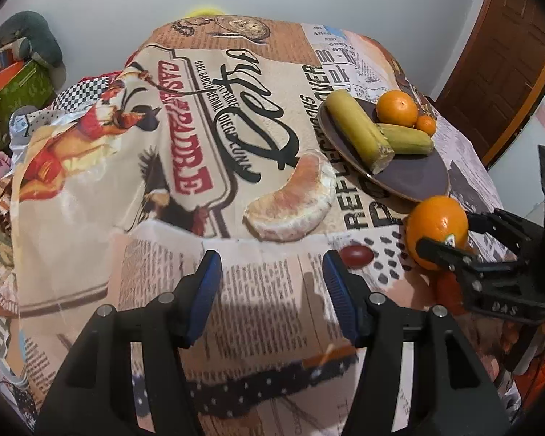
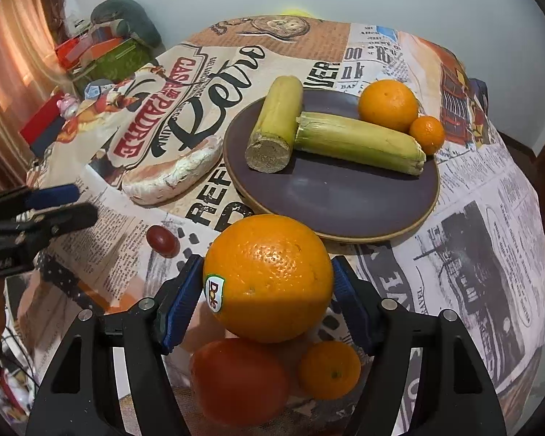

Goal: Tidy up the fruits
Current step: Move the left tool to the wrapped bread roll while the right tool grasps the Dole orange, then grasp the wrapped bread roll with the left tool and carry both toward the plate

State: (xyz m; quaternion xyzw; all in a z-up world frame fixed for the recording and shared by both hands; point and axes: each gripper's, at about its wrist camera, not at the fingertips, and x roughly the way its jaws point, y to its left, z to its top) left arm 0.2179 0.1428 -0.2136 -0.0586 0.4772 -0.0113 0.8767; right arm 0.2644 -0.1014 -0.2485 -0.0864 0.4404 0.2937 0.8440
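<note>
A large orange with a sticker sits between the blue pads of my right gripper, which lie against both its sides, just in front of the dark plate. I cannot tell whether it rests on the cloth. The plate holds two yellow-green cobs, an orange and a mandarin. A tomato and a second mandarin lie under the right gripper. My left gripper hangs open and empty over the cloth, near a red grape and a peeled citrus segment.
A printed newspaper-style cloth covers the round table and drapes over its edges. Boxes and a cushion are piled beyond the table's left side. A wooden door stands at the far right, with a pale wall behind.
</note>
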